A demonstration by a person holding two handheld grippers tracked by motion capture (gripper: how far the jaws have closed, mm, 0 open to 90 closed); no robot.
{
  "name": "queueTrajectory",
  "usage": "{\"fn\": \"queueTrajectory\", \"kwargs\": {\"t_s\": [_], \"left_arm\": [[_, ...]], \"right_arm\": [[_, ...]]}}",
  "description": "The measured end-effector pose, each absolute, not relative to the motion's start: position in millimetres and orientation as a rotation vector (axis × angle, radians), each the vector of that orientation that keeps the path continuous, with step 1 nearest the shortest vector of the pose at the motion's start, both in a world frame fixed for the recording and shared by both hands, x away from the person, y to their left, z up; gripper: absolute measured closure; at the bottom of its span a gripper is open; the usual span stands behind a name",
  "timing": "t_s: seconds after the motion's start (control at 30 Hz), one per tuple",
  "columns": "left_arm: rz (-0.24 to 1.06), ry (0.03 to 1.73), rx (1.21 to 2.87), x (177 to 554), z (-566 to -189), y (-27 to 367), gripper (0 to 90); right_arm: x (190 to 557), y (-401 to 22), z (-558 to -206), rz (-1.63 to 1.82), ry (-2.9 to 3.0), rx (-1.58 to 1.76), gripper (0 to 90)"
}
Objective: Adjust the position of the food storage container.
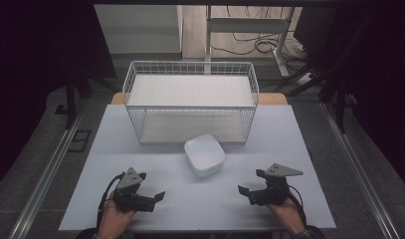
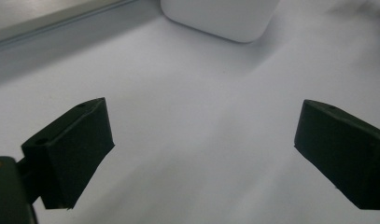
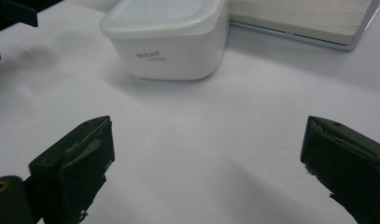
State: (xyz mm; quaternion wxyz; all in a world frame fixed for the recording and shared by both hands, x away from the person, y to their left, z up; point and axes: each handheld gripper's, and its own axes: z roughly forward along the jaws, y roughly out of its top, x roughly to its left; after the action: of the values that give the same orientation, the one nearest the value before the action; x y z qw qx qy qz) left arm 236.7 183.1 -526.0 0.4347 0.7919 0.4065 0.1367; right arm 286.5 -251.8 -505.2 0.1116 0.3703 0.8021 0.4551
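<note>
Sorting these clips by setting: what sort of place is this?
Probably a lab or workshop recording bench, not a home: a bare table framed by dark curtains, metal rails along its sides, loose cables on the floor behind.

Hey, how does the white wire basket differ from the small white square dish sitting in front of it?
The white wire basket is open mesh you can see through; the small white square dish has solid walls. The basket is far larger and taller, spanning much of the table's width, while the dish is low and compact. The basket sits square to the table edge; the dish is turned at an angle. Both are white, rest on the table and look empty.
</note>
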Motion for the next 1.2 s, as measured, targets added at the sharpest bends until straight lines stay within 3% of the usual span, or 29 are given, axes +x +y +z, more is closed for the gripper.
{"fn": "queueTrajectory", "kwargs": {"t_s": [0.93,1.0,1.2], "left_arm": [[0.356,0.962,1.900,237,-529,190,0.2],[0.356,0.956,1.898,237,-530,191,0.0],[0.358,0.950,1.902,238,-531,190,0.0]], "right_arm": [[301,-235,-507,1.177,2.446,1.069,0.7],[303,-233,-504,1.187,2.439,1.062,8.0],[315,-228,-492,1.268,2.481,1.041,41.0]]}}
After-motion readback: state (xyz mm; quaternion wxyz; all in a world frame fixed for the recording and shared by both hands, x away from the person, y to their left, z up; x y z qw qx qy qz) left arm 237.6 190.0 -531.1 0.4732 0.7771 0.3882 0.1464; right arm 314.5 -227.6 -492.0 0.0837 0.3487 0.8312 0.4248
